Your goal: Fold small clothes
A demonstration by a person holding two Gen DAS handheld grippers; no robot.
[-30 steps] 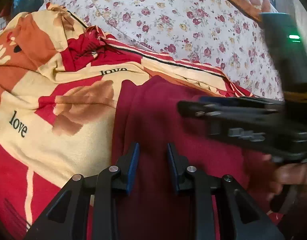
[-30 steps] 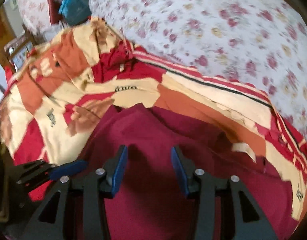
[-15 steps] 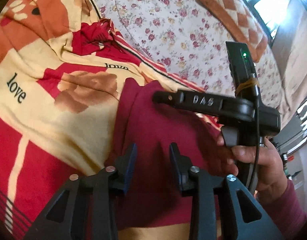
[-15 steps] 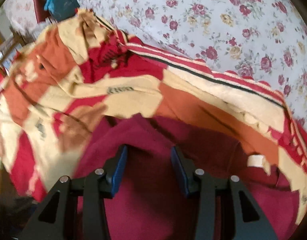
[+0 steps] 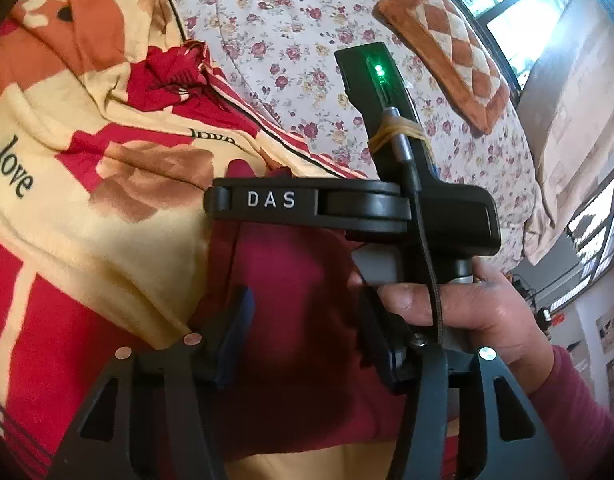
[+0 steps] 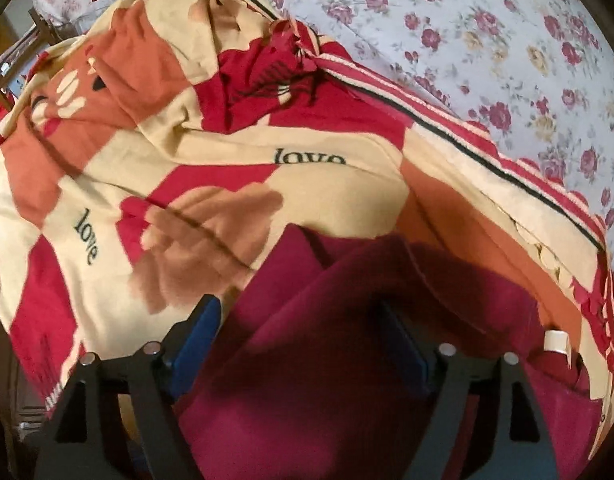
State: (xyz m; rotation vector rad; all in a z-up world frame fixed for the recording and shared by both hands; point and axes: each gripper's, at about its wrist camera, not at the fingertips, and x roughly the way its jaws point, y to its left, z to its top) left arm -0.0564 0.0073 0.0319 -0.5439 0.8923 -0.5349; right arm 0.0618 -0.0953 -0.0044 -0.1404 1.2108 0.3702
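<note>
A soft, limp maroon garment (image 6: 347, 360) lies between the wide-open, empty right gripper (image 6: 307, 344) and left gripper (image 5: 303, 336); an edge is best pinched.

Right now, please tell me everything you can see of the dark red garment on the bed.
The dark red garment is plain maroon, soft-looking cloth, crumpled rather than flat, with a fold ridge toward its far edge. It lies on the patterned "love" blanket. A small white tag shows at its right side. Both the left gripper and right gripper are open over it.
</note>
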